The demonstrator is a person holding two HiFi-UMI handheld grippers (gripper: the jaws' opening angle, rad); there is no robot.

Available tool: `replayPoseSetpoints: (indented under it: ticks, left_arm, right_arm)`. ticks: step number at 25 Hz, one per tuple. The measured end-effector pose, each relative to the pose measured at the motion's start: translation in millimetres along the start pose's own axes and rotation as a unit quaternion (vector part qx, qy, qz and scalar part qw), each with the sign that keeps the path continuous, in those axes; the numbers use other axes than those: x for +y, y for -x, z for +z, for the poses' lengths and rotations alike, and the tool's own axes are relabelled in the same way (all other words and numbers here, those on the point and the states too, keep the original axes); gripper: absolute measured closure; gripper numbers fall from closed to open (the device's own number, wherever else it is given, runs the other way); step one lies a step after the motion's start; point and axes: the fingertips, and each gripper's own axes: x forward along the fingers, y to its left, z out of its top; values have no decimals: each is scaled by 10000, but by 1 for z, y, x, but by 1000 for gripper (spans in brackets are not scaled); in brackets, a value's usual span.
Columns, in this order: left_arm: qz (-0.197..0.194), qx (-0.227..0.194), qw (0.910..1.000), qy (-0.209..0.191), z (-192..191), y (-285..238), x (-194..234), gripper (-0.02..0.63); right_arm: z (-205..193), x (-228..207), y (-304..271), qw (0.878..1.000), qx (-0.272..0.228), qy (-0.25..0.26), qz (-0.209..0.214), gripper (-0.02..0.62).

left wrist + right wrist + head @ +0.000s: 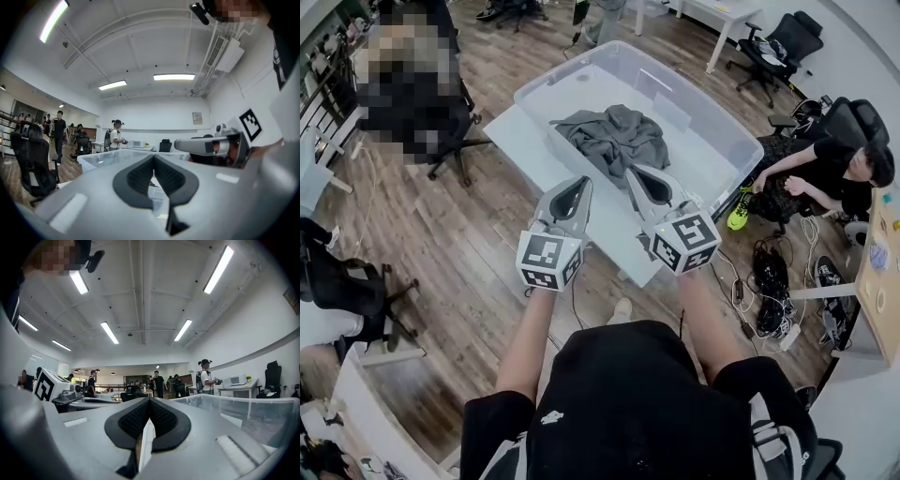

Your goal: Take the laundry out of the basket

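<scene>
Office wood floor (487,253), white surface (520,145) carries clear basket (712,141), grey laundry (614,141) heaped at its near side, just ahead of the 2 clenched, empty tools: left tongs (577,192), right tongs (645,183) slightly nearer.

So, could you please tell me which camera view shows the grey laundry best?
The head view: it looks down on the grey laundry, crumpled inside the clear basket. Both gripper views look level and catch only the basket's clear walls; the laundry doesn't show there.
</scene>
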Motion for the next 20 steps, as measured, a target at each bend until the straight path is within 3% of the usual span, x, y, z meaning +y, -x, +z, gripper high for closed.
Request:
replayPoseSetpoints:
  ticks: [20]
  left_arm:
    - [417, 144, 9990, 36, -9, -37, -7, 597]
  right_arm:
    - [-6, -55, -5, 9996, 18, -148, 240, 597]
